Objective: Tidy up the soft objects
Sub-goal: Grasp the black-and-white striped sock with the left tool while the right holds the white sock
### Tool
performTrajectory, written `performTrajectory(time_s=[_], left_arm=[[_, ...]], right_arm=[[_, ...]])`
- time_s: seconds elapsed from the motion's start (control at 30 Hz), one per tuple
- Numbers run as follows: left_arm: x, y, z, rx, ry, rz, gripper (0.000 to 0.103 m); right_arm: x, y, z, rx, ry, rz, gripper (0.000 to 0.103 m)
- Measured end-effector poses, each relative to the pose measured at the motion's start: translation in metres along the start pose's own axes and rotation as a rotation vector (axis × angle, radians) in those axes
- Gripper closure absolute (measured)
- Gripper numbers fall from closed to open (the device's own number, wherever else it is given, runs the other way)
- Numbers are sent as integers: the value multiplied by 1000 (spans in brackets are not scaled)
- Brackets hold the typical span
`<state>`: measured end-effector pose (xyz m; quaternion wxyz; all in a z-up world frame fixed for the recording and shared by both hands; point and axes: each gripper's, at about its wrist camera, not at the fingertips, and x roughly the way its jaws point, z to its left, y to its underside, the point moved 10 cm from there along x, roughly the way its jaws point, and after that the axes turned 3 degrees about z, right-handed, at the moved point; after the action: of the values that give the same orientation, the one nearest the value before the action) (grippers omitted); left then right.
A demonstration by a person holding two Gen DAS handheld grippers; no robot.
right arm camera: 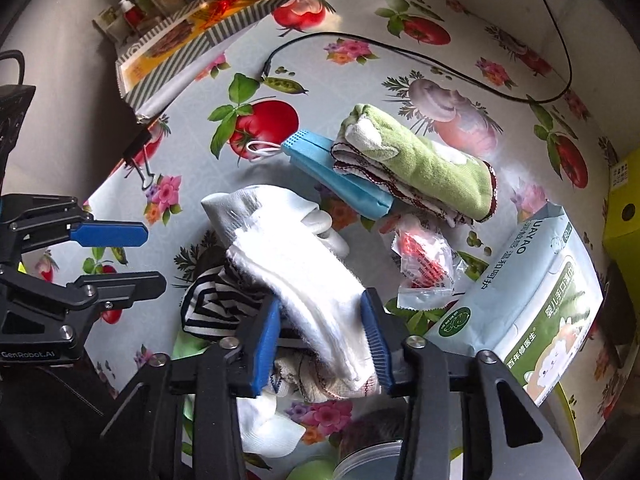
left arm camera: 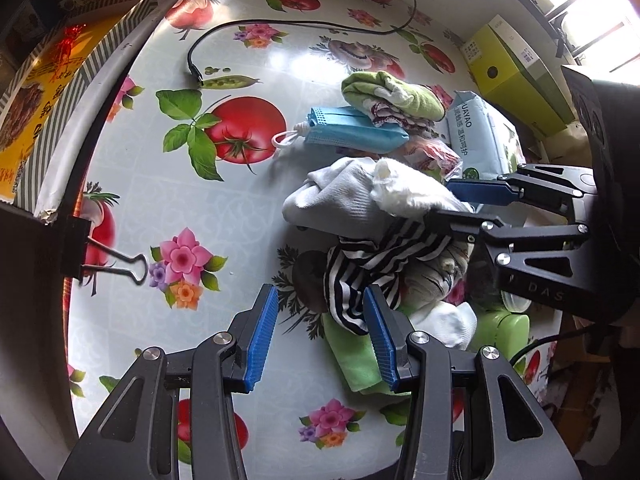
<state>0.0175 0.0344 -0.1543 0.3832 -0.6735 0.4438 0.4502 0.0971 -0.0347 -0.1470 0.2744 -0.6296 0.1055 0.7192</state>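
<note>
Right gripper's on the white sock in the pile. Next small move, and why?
Probably a short straight lift. The right gripper has its blue pads pressed on the white sock, which still lies over the striped sock and other cloth. The left gripper hangs open beside the pile, holding nothing, so a small lift would show whether the sock comes free alone.

A glossy printed tablecloth (right arm camera: 304, 56) is shown beneath a fuzzy white knit sock (right arm camera: 312, 276), a striped cloth (right arm camera: 216, 304), a green terry towel (right arm camera: 424, 160), crinkled clear plastic wrapper (right arm camera: 424, 264) and ribbed blue gripper pads (right arm camera: 266, 344).
</note>
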Motion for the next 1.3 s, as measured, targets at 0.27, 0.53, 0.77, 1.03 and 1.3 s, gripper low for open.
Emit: performTrajectory(time_s=[0.27,0.53,0.77,1.03,1.3], left_arm=[[8,-1,-17,38,56,8,57],[36,0,-27,81,42,59,57],[51,8,-30,96,31,77,65],[29,5,-26,62,35,15,94],[-18,6,-4,10,14,-64,95]], right_arm=[[-36,0,-10,78,-19,-89,85],[-66,13,-14,181,-38,-168,86],[-84,28,-13,234,-44,-209,86],[-100,41,-15,271,-40,-247,86],[-113,58,-17,316,-42,-282,86]])
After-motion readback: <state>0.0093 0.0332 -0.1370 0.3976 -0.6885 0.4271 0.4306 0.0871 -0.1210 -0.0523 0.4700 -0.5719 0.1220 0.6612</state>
